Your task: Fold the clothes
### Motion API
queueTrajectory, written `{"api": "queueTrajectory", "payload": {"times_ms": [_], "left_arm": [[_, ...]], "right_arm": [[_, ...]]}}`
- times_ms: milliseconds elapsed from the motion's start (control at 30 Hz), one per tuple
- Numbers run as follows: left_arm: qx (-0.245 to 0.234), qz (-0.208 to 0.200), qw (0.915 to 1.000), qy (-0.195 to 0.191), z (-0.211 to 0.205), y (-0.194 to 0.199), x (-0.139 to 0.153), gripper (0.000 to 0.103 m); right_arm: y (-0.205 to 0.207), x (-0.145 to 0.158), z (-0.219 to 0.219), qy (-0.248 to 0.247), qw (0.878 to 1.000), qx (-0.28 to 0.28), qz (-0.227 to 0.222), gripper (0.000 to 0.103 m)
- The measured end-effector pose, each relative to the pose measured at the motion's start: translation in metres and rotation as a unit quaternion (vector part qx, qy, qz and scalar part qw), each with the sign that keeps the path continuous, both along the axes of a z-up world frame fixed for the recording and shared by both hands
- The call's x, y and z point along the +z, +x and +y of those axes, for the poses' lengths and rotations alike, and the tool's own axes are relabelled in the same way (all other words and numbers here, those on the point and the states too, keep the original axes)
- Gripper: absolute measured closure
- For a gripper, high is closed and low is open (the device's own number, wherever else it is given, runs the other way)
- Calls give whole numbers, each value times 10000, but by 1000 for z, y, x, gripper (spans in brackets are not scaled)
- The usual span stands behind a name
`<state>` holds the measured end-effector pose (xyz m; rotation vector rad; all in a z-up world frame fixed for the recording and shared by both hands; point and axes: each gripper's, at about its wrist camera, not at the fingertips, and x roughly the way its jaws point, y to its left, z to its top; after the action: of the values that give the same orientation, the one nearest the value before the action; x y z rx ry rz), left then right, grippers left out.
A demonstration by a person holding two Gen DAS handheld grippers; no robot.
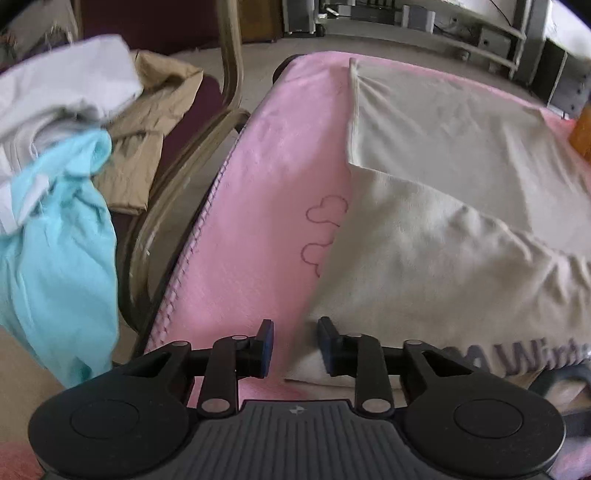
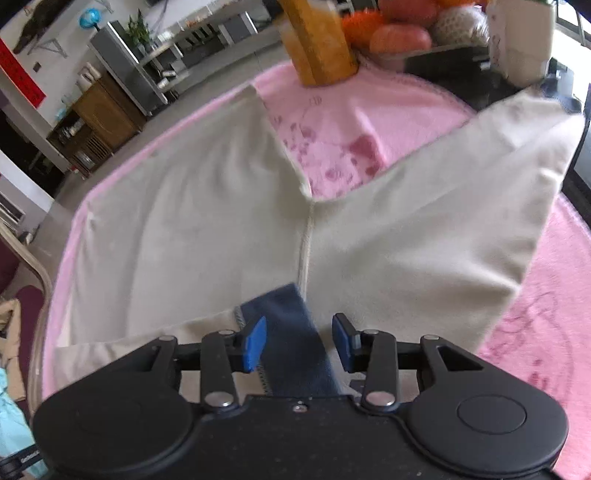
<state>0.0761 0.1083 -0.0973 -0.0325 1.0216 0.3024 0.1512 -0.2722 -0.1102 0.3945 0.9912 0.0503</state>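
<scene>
- The left hand-held black two-finger gripper with blue pads (image 1: 295,345) has its jaws apart and empty; it hangs low over the pink fleece blanket (image 1: 266,177), just beside the near left edge of the cream fabric shorts (image 1: 424,240), probably lined up to take that edge.
- The right hand-held black gripper with blue pads (image 2: 299,345) also stands apart. A dark blue ribbed waistband (image 2: 291,332) lies between its jaws, but the pads do not press on it, so nothing is gripped yet.
- The shorts lie spread on the blanket (image 2: 388,107), the two legs fanned away from the grippers with a centre seam between them; laid flat like this, they look ready for a first fold.
- Printed grey lettering (image 1: 532,360) shows at the near end of the garment by the left gripper.
- A pile of other clothes, a light turquoise one (image 1: 62,236), a beige one (image 1: 155,122) and a white one (image 1: 62,81), sits on a wooden-armed chair (image 1: 207,140) off the blanket's left side, presumably waiting their turn.
- An orange carton (image 2: 317,40) and a tray of fruit (image 2: 406,33) stand at the far edge, clear of the folding area.
</scene>
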Motion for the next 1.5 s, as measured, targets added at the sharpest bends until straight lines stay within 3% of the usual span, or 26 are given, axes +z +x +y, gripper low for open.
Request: {"api": "queueTrajectory", "payload": {"times_ms": [33,67,100,200,333,433,533,633,700,767,900,967,1033,1100,1167,1267,1333,1433,1500], "left_arm": [[-85,1,9998,156,-5,-2,0,74],[-153,1,9995,292,-9,-3,-1,74],[-183,3,9991,372,-11,-3,-1,74],[-180,11,9988,452,-14,-4,0,74],[-236,15,9982,553,-15,-2,-2,74],[-124,-97,9995,288,-7,-7,7,73],[18,-429,9986,-306,9,-11,25,79],[-151,-667,9944,-807,11,3,37,85],[-221,-754,9886,-1284,13,20,41,85],[-337,-780,9850,-1504,13,43,38,85],[-239,-581,9820,-1780,18,78,12,87],[1,-542,9821,-1807,25,89,-1,87],[307,-702,9838,-1618,36,92,-6,90],[670,-815,9882,-1111,40,92,-5,90],[1080,-849,9901,-298,41,88,-2,92],[1223,-787,9889,-313,46,76,2,91],[1071,-710,9896,-653,43,61,8,91],[403,-786,9912,-985,22,36,20,90],[98,-641,9931,-980,9,30,12,78]], "right_arm": [[0,-1,6,-150,9998,86,-73,67],[-2,-1,14,-341,9991,230,-135,88],[-4,0,20,-518,9977,381,-204,98],[-17,12,27,-911,9931,294,-671,98],[-12,2,24,-1087,9930,254,-396,97],[-15,4,20,-1056,9938,71,-329,80],[-27,25,10,-794,9955,-96,-507,71],[-35,33,1,148,9978,50,-647,72],[-29,26,1,932,9944,193,-457,77],[-22,15,0,1715,9845,310,-188,80],[-13,-15,4,2611,9632,274,575,79],[-9,-24,4,2461,9657,180,804,79],[-6,-31,2,2316,9682,105,940,88],[-5,-34,-1,2427,9649,44,1002,89],[-7,-35,0,2435,9647,47,998,89],[-9,-33,3,2296,9688,155,924,88],[-11,-30,4,2228,9706,203,885,87],[-19,-20,1,2180,9727,328,720,80],[-21,-15,0,2255,9711,520,578,80]]}}
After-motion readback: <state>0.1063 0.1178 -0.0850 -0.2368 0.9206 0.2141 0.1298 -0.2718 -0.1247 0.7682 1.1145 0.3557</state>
